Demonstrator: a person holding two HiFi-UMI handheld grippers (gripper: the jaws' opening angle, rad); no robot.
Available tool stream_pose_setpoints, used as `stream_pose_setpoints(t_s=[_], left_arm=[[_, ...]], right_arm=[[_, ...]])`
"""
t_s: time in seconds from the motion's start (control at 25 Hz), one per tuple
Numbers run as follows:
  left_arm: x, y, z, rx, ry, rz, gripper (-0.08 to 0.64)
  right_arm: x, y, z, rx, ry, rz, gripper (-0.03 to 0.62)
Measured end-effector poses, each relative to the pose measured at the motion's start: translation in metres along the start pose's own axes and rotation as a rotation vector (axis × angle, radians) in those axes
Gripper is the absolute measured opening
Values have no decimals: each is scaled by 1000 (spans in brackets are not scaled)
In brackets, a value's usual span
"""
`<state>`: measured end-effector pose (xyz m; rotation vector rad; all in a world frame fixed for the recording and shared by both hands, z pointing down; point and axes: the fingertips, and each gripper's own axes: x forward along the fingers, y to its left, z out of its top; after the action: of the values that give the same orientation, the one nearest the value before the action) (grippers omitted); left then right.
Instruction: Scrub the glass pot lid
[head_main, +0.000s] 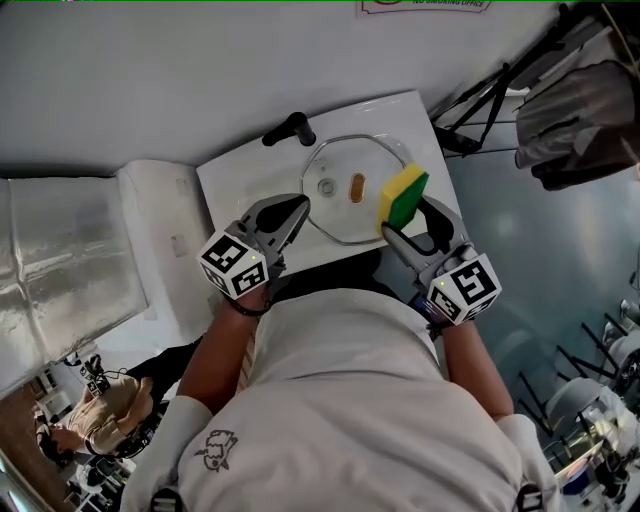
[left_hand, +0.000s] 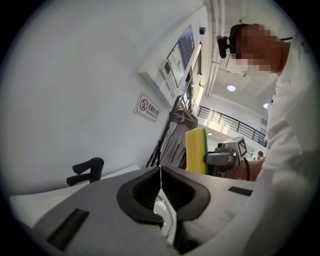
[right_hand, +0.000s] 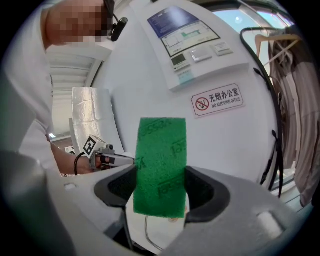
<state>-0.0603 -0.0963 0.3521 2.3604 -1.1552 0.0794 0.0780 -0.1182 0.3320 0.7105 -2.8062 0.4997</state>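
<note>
The white counter (head_main: 235, 180) carried the glass pot lid (head_main: 345, 215) flat near its middle, apparently knob side up. It was nearly round, with no clear long axis. The left gripper (head_main: 298, 208), jaws together on nothing, sat at the lid's left rim. The right gripper (head_main: 408, 225) clamped a sponge (head_main: 403, 193) upright over the right rim. Scrubbing looked about to begin, so the next move called for pressing the sponge onto the glass.
</note>
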Motion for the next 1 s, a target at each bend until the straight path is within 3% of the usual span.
stream_pose_setpoints(t_s=[0.56,1.0], left_arm=[[15,94,-106,-221,219,-35,133],[29,159,-201,-543,320,-96,198]], right_arm=[[50,3,-76,21,195,-91,295],[99,13,-156,3,413,-120,295]])
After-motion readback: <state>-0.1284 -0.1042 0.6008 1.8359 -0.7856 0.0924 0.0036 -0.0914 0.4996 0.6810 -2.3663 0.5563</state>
